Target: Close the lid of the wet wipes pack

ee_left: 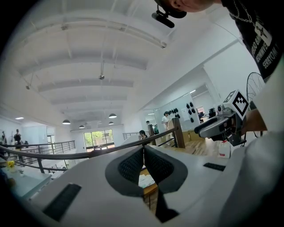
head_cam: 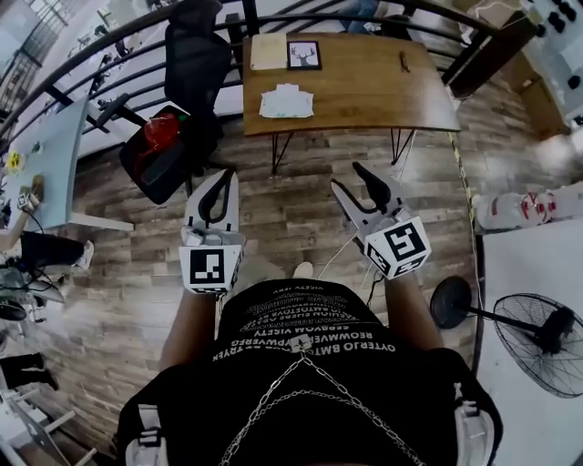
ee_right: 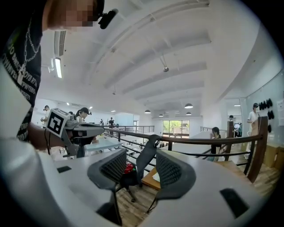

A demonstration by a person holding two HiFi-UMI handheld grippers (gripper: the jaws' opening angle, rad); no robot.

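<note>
The wet wipes pack point(head_cam: 286, 101) is a white packet lying on the brown wooden table point(head_cam: 364, 96) ahead of me; whether its lid stands up I cannot tell from here. Both grippers hang over the floor, well short of the table. My left gripper point(head_cam: 225, 176) has its fingertips touching and nothing between them; its own view shows the pack point(ee_left: 146, 179) small behind the closed tips point(ee_left: 143, 149). My right gripper point(head_cam: 352, 180) stands open and empty, with the pack point(ee_right: 155, 176) far off beyond its gap point(ee_right: 141, 162).
On the table also lie a framed picture point(head_cam: 303, 55), a pale notebook point(head_cam: 269, 51) and a pen point(head_cam: 402, 61). A black office chair point(head_cam: 187, 82) with a red item stands left of the table. A railing point(head_cam: 137, 27) curves behind it. A floor fan point(head_cam: 537, 341) stands at right.
</note>
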